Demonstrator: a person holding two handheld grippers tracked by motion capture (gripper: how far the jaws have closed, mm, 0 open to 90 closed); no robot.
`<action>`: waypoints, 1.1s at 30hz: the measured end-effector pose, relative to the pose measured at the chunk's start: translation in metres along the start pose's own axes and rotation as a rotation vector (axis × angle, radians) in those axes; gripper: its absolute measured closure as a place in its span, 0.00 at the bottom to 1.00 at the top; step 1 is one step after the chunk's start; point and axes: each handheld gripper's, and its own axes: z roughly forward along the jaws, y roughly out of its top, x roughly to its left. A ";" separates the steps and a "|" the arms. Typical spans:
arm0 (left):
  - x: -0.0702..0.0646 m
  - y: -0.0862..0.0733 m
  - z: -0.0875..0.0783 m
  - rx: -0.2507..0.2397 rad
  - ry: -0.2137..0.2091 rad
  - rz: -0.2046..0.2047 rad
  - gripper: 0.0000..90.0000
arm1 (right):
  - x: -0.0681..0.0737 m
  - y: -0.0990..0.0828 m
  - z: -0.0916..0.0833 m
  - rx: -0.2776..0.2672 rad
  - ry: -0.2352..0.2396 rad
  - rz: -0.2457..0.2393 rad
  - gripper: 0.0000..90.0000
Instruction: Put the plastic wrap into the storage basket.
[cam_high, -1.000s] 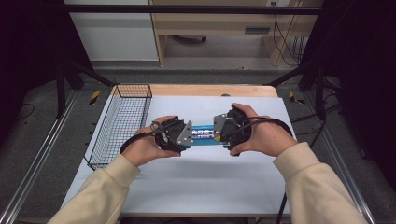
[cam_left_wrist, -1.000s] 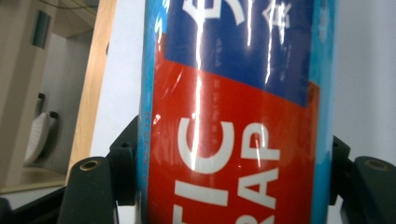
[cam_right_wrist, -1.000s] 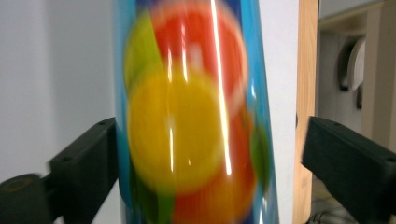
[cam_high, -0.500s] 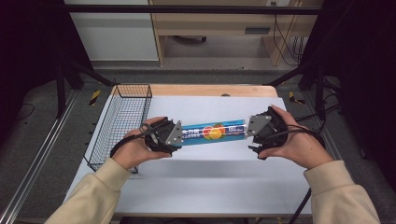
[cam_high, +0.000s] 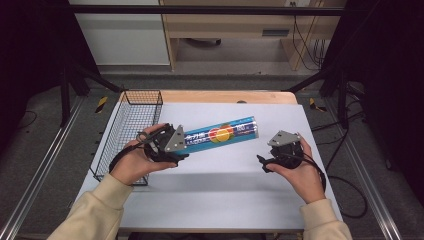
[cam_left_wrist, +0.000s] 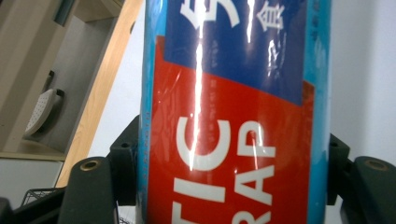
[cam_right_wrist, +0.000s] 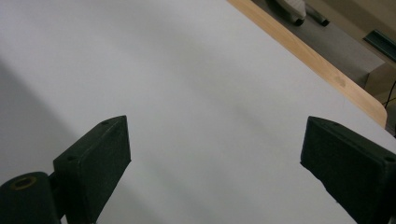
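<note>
High view, left to right from the wire basket (cam_high: 131, 131): the basket stands on the left edge of the table (cam_high: 230, 190); just right of it the left gripper (cam_high: 172, 145) pinches one end of the plastic-wrap box (cam_high: 222, 134), a long blue carton with a red panel. The box runs rightward from that grip, away from the basket, its free end tilted slightly toward the table's far edge and carried by nothing else. Farther right, well apart from the basket and clear of the box, the right gripper (cam_high: 265, 162) hangs low over the sheet with jaws spread, though they have just been narrowing a little with nothing between them.

Left gripper view: the box (cam_left_wrist: 233, 112) fills the gap between both jaws, which press on its two long sides; the grip sits near one end, so the far end acts as a lever.

Right gripper view: the right gripper (cam_right_wrist: 215, 163) shows bare table (cam_right_wrist: 187, 84) between its black pads.

Judged step: carry the box one-handed toward the basket. To do it well, keep the pinch firm and the wrist level so the long free end does not sag or twist out; swing the far end round before lowering, aligning the box with the basket's long side, and let it clear the wire rim before release. Keep the right gripper aside.
</note>
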 end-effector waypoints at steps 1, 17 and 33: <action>0.000 0.000 -0.001 -0.011 0.005 -0.009 0.35 | 0.000 -0.003 0.008 -0.030 -0.010 0.045 0.09; 0.001 -0.006 -0.012 -0.023 0.033 -0.062 0.35 | -0.001 -0.038 0.018 -0.068 -0.136 0.377 0.07; 0.007 -0.014 -0.031 0.019 0.100 -0.156 0.35 | -0.005 -0.058 0.001 -0.050 -0.247 0.419 0.05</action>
